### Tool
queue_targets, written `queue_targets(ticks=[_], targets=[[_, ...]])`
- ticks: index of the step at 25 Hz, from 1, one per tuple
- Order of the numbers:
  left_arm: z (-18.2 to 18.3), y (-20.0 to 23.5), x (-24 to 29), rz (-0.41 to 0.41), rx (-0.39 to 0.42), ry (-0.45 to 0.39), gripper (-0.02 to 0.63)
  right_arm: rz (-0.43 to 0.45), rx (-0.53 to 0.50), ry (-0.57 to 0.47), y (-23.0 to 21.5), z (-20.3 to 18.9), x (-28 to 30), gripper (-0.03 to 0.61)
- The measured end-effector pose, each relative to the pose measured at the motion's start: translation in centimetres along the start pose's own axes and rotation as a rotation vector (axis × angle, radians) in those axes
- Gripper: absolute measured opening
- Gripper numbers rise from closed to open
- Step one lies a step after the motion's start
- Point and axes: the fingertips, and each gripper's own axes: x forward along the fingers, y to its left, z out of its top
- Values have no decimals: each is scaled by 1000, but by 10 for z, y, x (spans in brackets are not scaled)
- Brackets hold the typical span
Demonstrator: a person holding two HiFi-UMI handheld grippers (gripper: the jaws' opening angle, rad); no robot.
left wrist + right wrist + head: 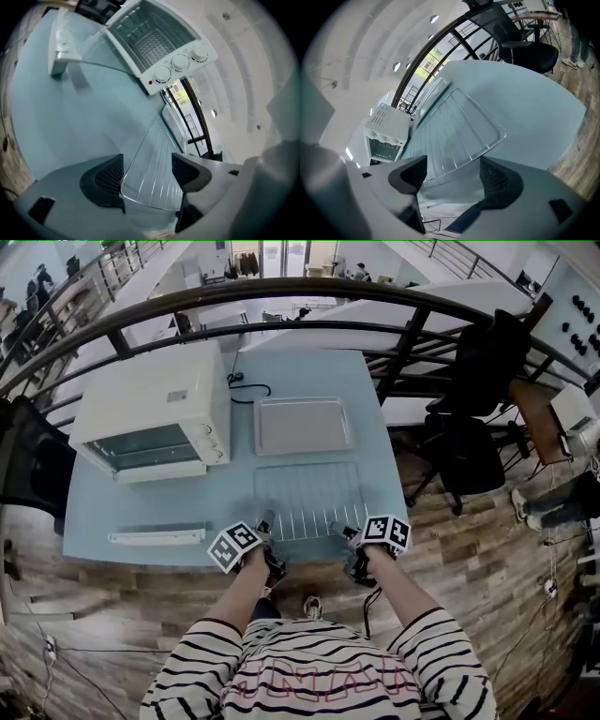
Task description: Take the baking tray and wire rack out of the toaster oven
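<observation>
As it lies flat, the wire rack [307, 501] gleams.

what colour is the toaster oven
White, body and knobs alike. The toaster oven shows best in the head view.

The toaster oven [150, 399] is white, the baking tray [302, 425] grey, the table [141, 509] pale blue.

No text can be read in any view. The toaster oven [155, 399] has a small label [177, 396] on its top, print too small to read; pink lettering on the striped shirt [319, 682] is too warped to make out. The left gripper [266, 519] and right gripper [338, 530] bear black-and-white square marker patterns only, no letters or digits.
</observation>
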Motion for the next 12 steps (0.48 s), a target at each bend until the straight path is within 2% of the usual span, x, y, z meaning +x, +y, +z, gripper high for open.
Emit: queue_targets(ticks=[3,8,12], targets=[[-4,-2,2,32,117,27,317,19,6,-2,-1,0,-1,336],[-6,-3,2,38,224,47,321,38,-4,-2,2,-3,-2,336],[-5,-1,0,57,301,28,326,65,-40,-21,7,0,-6,336]])
